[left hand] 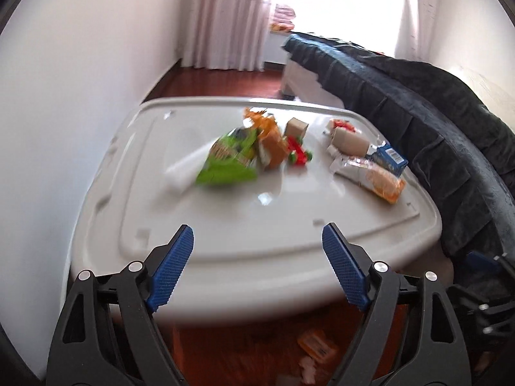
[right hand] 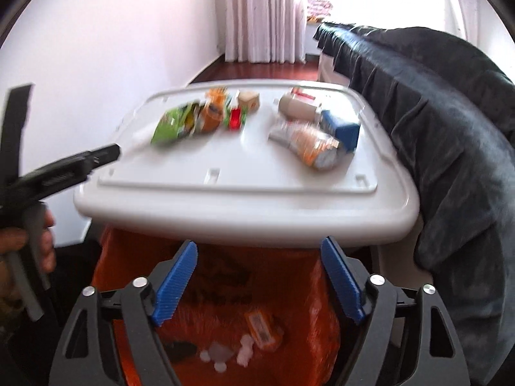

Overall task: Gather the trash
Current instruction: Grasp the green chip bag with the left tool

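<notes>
Both grippers hang nearest the lens with nothing between their blue pads: the left gripper (left hand: 257,257) is spread wide over the near edge of the white lid (left hand: 225,251), and the right gripper (right hand: 259,276) is spread just as wide above the orange bag (right hand: 289,276), below that lid's near rim.

Trash lies scattered on the far half of the lid. Left of the lid's middle sits a green snack packet (left hand: 230,160), touching an orange packet (left hand: 272,144) on its right, then a small red and green wrapper (left hand: 299,154) and, just behind it, a little brown box (left hand: 296,127). Toward the lid's right edge lie a tan carton (left hand: 349,141), a blue carton (left hand: 391,157) and a clear wrapper with orange print (left hand: 373,177), close together and partly overlapping.

The step in hand looks like reaching for the next piece. A good approach would be to come in low over the lid, straddle one packet with the fingers well apart, pinch a crumpled fold rather than the flat face, and lift clear before swinging back over the bag. Motion blur hides fine detail, so slowing down would help.

Inside the bag, under the lid's near edge, are an orange wrapper (right hand: 262,325) and some white scraps (right hand: 222,353).
</notes>
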Available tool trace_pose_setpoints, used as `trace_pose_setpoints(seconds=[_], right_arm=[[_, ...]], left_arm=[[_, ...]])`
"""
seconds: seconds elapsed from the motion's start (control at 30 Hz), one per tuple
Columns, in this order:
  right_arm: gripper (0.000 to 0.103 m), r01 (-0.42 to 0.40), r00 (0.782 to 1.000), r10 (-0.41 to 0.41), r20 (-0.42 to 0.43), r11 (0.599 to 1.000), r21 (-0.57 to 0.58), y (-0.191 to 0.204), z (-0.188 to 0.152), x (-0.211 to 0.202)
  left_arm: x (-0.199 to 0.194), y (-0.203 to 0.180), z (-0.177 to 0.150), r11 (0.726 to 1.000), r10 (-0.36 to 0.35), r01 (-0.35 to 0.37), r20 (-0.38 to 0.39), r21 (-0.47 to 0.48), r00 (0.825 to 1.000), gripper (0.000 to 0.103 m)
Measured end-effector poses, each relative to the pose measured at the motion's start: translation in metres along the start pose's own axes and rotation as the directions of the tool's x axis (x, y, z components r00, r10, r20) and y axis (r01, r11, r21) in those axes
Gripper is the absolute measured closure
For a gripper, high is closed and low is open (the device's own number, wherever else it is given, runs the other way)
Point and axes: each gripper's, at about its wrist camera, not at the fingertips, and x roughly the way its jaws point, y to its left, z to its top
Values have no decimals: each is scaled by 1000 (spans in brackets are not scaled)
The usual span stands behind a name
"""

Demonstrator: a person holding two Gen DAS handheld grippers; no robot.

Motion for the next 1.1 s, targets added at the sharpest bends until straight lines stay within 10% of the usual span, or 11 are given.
trace_pose_setpoints(seconds=[0.67, 0.83, 1.1], right_arm=[[9, -8, 1000, 6, 30, 998, 66, -24, 22, 27], [9, -4, 999, 3, 44, 999, 38, -19, 22, 25], [9, 9, 998, -12, 68, 999, 52, -25, 25, 22]], left_arm=[[140, 25, 67, 996, 60, -58, -24, 74, 998, 21], [153, 26, 63, 990, 85, -76, -67, 115, 994, 54], [130, 32, 53, 989, 135, -131, -54, 61, 989, 60]])
